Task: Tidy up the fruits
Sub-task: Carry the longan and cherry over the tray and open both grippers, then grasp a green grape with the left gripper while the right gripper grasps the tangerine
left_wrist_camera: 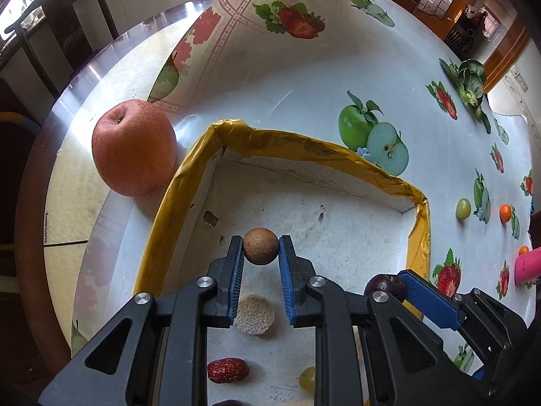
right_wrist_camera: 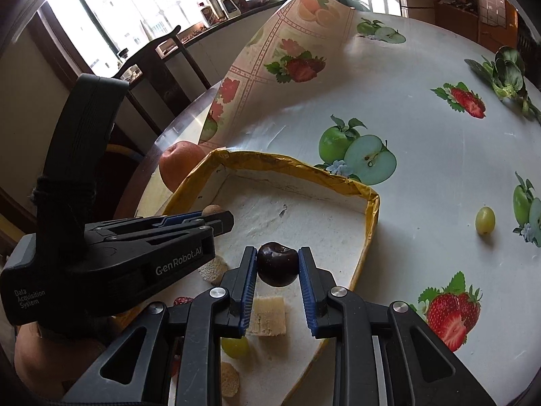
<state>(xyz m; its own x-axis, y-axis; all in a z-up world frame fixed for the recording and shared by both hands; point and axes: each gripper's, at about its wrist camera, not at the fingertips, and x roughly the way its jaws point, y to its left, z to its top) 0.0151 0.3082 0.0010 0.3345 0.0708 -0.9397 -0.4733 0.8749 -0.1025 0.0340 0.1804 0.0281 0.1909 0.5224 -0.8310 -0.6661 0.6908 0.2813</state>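
Over tray (left_wrist_camera: pixel 338 159) | left claw (left_wrist_camera: pixel 261 247) clamps brown ball (left_wrist_camera: pixel 261 245) | right claw (right_wrist_camera: pixel 277 267) clamps dark cherry (right_wrist_camera: pixel 277 268)

Daylight pours in from the windows (right_wrist_camera: pixel 142 17) way beyond the fingers (right_wrist_camera: pixel 248 280), so blown out you can't see anything through the glass. The worktop (left_wrist_camera: pixel 304 77) is bright and evenly lit, with a soft sheen up by its far rim and only faint shadows under the fruit. Centre's sharp in both views. Heavy fisheye bend everywhere, straight lines curving, and the corners drop off into black vignette.
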